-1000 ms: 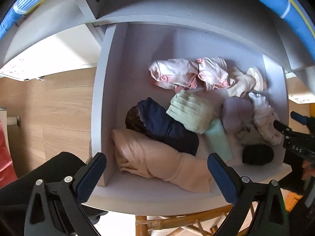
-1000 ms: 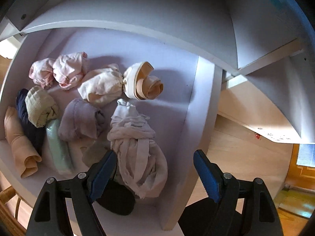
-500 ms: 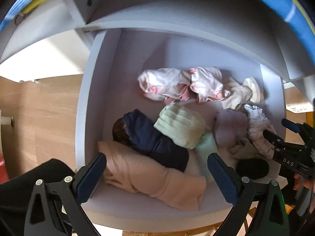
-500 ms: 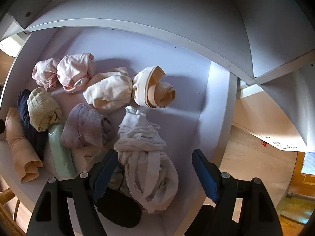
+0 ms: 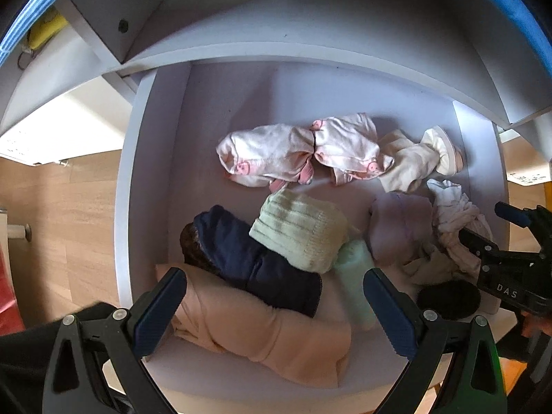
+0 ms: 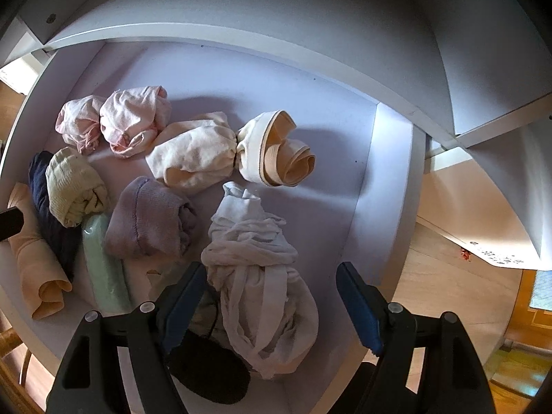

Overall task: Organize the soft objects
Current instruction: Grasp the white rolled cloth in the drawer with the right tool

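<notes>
**Rolled socks and soft clothes fill an open white drawer**

Socks and small garments lie bundled on the floor of a white drawer, which stands pulled out from under a white shelf.

Along the back sit two pink bundles, touching end to end, then a cream bundle and, just beside it, a coiled cream and tan band. In front of these lie a pale green ribbed roll, a mauve knitted roll and a crumpled white garment. A navy roll rests against the green ribbed one, with a dark brown piece tucked at its far end. A mint green roll lies between the navy roll and the mauve one. A long peach roll stretches across the front of the drawer, touching the navy roll. A black bundle sits at the front right corner, partly under the white garment.

The left gripper hovers over the peach roll with its fingers spread wide apart and nothing between them. The right gripper is low over the white garment, fingers also spread wide, one on each side of the cloth; whether they touch it cannot be told.

A wooden floor shows beside the drawer.
</notes>
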Demonstrator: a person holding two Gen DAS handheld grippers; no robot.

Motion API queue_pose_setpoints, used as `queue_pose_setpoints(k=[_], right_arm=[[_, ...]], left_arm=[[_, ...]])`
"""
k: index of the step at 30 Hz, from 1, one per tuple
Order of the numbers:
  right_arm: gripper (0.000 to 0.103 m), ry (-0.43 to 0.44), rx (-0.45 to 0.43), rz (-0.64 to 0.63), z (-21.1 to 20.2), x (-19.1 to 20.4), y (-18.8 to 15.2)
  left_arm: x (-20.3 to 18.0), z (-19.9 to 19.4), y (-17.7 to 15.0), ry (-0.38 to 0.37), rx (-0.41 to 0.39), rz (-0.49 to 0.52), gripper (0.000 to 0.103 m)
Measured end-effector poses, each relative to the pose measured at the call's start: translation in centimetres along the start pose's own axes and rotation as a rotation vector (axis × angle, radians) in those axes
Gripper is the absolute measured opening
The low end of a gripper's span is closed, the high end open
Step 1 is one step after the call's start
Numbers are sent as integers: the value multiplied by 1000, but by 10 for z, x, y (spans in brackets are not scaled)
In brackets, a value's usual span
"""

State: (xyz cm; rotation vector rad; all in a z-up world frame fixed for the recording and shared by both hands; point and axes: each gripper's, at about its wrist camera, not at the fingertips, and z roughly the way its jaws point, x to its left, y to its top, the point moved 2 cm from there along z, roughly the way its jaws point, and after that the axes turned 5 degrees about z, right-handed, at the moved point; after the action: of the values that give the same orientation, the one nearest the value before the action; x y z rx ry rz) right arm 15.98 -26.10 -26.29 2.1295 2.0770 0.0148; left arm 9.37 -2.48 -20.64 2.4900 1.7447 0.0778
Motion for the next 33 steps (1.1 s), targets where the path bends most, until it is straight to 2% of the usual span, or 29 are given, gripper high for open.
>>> queue_pose_setpoints(k=[4, 13, 15, 18, 21, 25, 28, 33], right_arm=[[78, 4, 15, 7, 9, 1, -1], [77, 1, 88, -12, 50, 4, -6], [70, -2, 105, -23, 59, 8, -8], [68, -6, 119, -26, 69, 10, -11], [56, -44, 160, -54, 81, 14, -19], [47, -54, 119, -43, 74, 14, -18], [46, -30, 84, 8, 64, 7, -16], [46, 29, 87, 110, 59, -5, -25]], left_arm=[[6, 5, -2, -25, -1, -33, 103], [15, 9, -5, -11, 11, -44, 103], [17, 10, -6, -7, 15, -54, 103], [22, 14, -6, 0, 25, -72, 103], [24, 18, -7, 1, 36, -77, 103], [23, 25, -7, 2, 53, -70, 103], [24, 32, -5, -13, 62, -75, 103], [18, 44, 5, -54, 64, -78, 103]])
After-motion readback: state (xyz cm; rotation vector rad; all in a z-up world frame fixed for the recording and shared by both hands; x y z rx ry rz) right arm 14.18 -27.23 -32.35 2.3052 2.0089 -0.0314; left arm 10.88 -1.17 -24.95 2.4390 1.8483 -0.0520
